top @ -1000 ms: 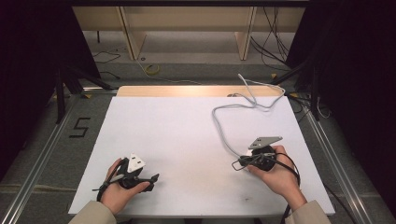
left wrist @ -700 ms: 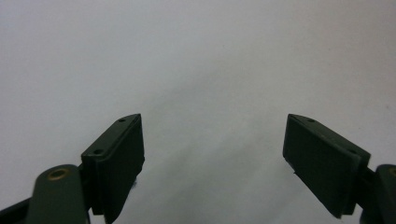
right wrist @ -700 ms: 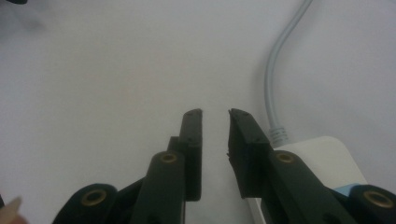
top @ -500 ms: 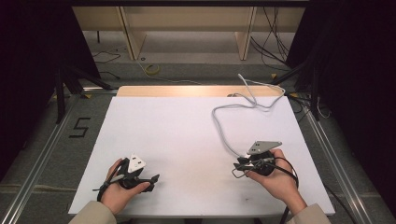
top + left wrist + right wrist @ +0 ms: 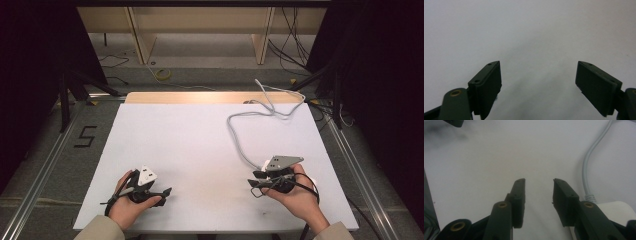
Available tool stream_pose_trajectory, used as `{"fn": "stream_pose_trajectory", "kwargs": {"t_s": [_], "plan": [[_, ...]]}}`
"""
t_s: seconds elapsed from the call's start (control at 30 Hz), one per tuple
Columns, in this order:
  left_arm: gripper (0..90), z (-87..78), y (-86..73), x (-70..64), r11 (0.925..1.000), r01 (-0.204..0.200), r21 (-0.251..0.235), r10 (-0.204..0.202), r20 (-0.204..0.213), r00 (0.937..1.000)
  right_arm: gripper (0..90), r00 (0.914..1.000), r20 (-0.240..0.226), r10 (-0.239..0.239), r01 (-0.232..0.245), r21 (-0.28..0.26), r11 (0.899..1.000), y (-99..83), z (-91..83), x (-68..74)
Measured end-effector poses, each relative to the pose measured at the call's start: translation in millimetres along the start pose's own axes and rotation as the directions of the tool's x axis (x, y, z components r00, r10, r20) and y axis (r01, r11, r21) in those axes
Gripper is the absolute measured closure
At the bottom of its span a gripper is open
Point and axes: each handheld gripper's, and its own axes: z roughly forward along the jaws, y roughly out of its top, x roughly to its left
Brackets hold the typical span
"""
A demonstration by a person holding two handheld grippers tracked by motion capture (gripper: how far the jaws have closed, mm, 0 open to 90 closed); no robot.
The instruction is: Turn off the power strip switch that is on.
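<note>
Resting on the matte white table (image 5: 210,135), both grippers' flat black jaws seem spread, gripping nothing.

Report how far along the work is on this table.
Nothing looks done: the white table carries no work piece, only the grey cable trailing from the right gripper. Nothing is in hand: the left gripper has its jaws wide apart over bare surface, and the right gripper's jaws stand narrowly apart with nothing between them. What is left cannot be judged, since no task object is in sight.
</note>
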Motion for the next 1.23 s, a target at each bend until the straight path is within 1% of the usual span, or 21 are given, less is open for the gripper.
{"fn": "stream_pose_trajectory", "kwargs": {"t_s": [0.03,0.07,0.2,0.27,0.43,0.83,0.9,0.93,1.23], "plan": [[20.7,0.3,-0.1,-0.6,1.0,0.004,-0.002,-0.004,0.0,1.0,61.1,1.0,-0.001,-0.001,0.001,-0.001,1.0,-0.6,0.2,0.1],[20.8,0.1,-0.1,-0.5,1.0,-0.001,0.002,0.001,0.002,1.0,60.6,1.0,-0.002,-0.006,0.006,-0.005,1.0,-1.4,0.6,0.2],[21.0,0.6,-0.1,-1.4,1.0,0.0,0.0,0.0,0.007,1.0,59.0,0.9999,-0.011,-0.005,0.004,-0.013,1.0,-5.2,2.1,2.2],[21.1,0.4,0.0,-1.2,0.9999,-0.01,0.004,0.01,0.009,0.9999,58.0,0.9999,-0.009,-0.005,0.005,-0.021,1.0,-6.8,2.7,3.3],[21.3,0.7,-0.2,-2.1,0.9999,-0.012,0.0,0.012,0.012,0.9999,55.6,0.9999,-0.01,-0.007,0.007,-0.037,0.999,-10.2,3.2,4.4],[21.6,0.4,0.1,-2.2,0.9999,-0.016,0.001,0.016,0.014,0.9998,54.4,1.0,-0.006,-0.003,0.003,-0.075,0.997,-19.3,2.1,8.2],[21.6,0.6,0.2,-2.3,0.9999,-0.017,0.001,0.017,0.015,0.9997,53.6,0.9999,-0.009,0.004,-0.004,-0.068,0.998,-20.4,2.0,8.8],[21.6,0.6,0.2,-2.3,0.9998,-0.018,0.002,0.018,0.015,0.9997,53.6,1.0,-0.007,-0.003,0.002,-0.067,0.998,-21.0,2.2,8.7],[21.6,1.2,0.4,-2.3,0.9998,-0.018,0.001,0.018,0.014,0.9997,51.9,0.9999,-0.01,-0.009,0.008,-0.072,0.997,-23.3,2.0,10.0]]}}
